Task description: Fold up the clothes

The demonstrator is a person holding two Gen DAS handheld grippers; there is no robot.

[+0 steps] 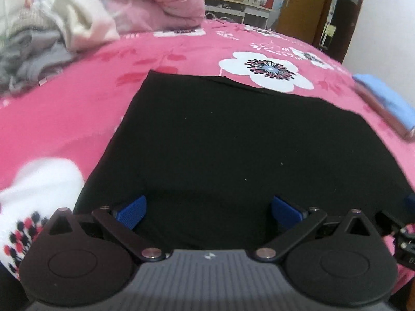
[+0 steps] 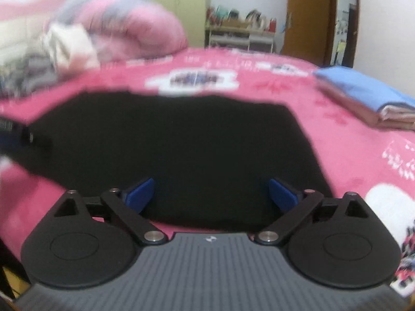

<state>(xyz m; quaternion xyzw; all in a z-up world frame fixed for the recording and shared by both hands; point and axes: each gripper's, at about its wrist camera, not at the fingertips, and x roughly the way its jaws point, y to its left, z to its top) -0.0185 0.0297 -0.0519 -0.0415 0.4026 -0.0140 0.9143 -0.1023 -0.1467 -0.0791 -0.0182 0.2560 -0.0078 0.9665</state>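
A black garment (image 1: 233, 140) lies flat on the pink flowered bed sheet (image 1: 77, 108), folded into a rough rectangle. My left gripper (image 1: 208, 211) hovers over its near edge, open, with nothing between the blue pads (image 1: 132, 211). In the right wrist view the same black garment (image 2: 181, 142) fills the middle, blurred. My right gripper (image 2: 211, 194) stands wide open above its near edge, its blue pads (image 2: 141, 194) far apart and empty. Part of the other gripper (image 2: 15, 134) shows at the left edge of that view.
A heap of unfolded clothes (image 1: 44, 33) lies at the back left, in front of a rolled pink quilt (image 1: 155, 2). A folded stack topped with blue cloth (image 2: 368, 96) sits on the right of the bed. Shelves and a wooden door (image 1: 306, 7) stand behind.
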